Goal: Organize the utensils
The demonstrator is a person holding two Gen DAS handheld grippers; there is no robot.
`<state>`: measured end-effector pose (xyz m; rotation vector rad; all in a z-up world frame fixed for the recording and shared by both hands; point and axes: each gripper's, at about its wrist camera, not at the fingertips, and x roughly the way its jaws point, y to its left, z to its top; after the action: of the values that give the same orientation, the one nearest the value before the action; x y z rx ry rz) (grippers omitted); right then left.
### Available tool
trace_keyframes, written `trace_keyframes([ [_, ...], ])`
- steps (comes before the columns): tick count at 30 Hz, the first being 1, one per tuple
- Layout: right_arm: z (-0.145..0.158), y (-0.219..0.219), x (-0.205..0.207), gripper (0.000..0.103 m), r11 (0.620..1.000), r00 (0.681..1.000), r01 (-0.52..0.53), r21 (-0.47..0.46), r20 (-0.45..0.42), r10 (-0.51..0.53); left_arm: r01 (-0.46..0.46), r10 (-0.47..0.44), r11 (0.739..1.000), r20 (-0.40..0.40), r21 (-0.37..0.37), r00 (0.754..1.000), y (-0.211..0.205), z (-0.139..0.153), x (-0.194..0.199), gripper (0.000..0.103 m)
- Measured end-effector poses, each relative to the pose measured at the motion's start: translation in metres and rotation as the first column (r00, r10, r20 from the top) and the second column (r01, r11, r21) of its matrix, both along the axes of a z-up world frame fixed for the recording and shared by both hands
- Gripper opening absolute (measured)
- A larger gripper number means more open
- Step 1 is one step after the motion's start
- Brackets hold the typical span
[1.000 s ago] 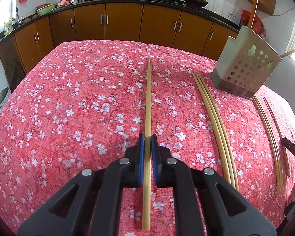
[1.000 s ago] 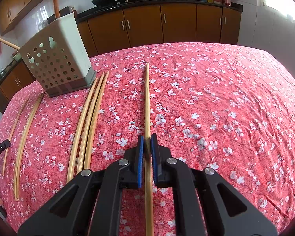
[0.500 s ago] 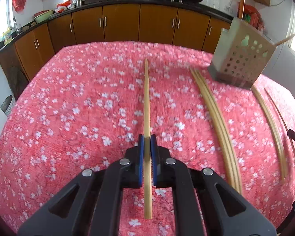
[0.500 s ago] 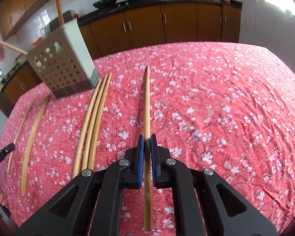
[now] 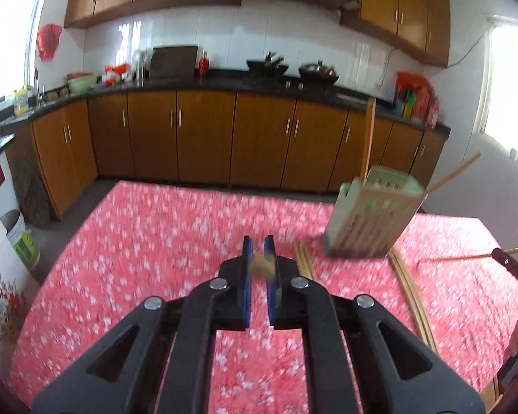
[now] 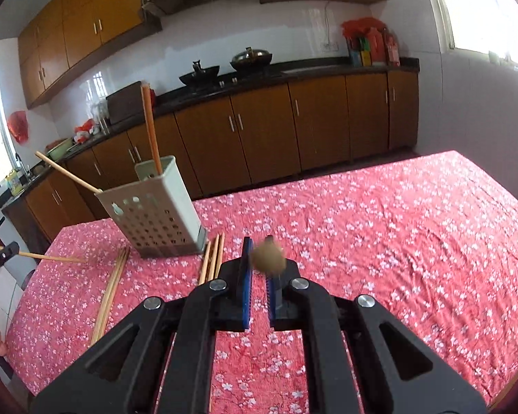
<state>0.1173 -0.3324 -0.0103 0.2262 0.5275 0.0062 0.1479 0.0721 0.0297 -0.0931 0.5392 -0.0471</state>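
Each gripper clenches one chopstick, seen end-on between its jaws: the left gripper (image 5: 259,269) and its chopstick (image 5: 260,266), the right gripper (image 6: 259,269) and its chopstick (image 6: 268,258), long axes pointing up toward the camera. The perforated holder (image 6: 157,219) stands on the desk (image 6: 397,241) ahead, right of the left gripper, left of the right; which is nearer is unclear.
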Motion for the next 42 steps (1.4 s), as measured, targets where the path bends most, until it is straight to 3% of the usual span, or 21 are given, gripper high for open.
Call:
trace_keyframes([
  [7, 0.017, 0.006, -0.001, 0.007, 1.0, 0.999, -0.018, 0.009, 0.047, 0.017, 0.042, -0.042, 0.999, 0.027, -0.03, 0.999, -0.004, 0.027, 0.006, 0.008],
  [15, 0.085, 0.015, -0.003, 0.007, 0.977, 0.974, -0.162, 0.137, 0.18, 0.136, 0.182, -0.176, 0.982, 0.105, -0.045, 0.979, -0.034, 0.077, -0.009, 0.008],
  [21, 0.132, 0.039, 0.002, 0.007, 0.974, 0.935, -0.208, 0.091, 0.312, 0.171, 0.237, -0.216, 0.968, 0.212, -0.078, 0.953, -0.056, 0.118, -0.008, 0.008],
  [25, 0.139, 0.054, 0.023, 0.007, 0.977, 0.927, -0.206, 0.052, 0.331, 0.178, 0.223, -0.191, 0.971, 0.279, -0.089, 0.941, -0.072, 0.136, 0.004, 0.008],
  [31, 0.117, 0.065, 0.062, 0.007, 0.982, 0.958, -0.183, 0.036, 0.23, 0.17, 0.164, -0.138, 0.984, 0.288, -0.071, 0.948, -0.094, 0.122, 0.043, 0.008],
  [40, 0.094, 0.073, 0.092, 0.008, 0.982, 0.976, -0.187, 0.037, 0.121, 0.182, 0.165, -0.152, 0.983, 0.148, -0.077, 0.977, -0.112, 0.075, 0.099, 0.008],
  [42, 0.093, 0.075, 0.093, 0.016, 0.982, 0.976, -0.188, 0.031, 0.12, 0.183, 0.162, -0.15, 0.984, 0.142, -0.076, 0.978, -0.113, 0.072, 0.102, 0.015],
])
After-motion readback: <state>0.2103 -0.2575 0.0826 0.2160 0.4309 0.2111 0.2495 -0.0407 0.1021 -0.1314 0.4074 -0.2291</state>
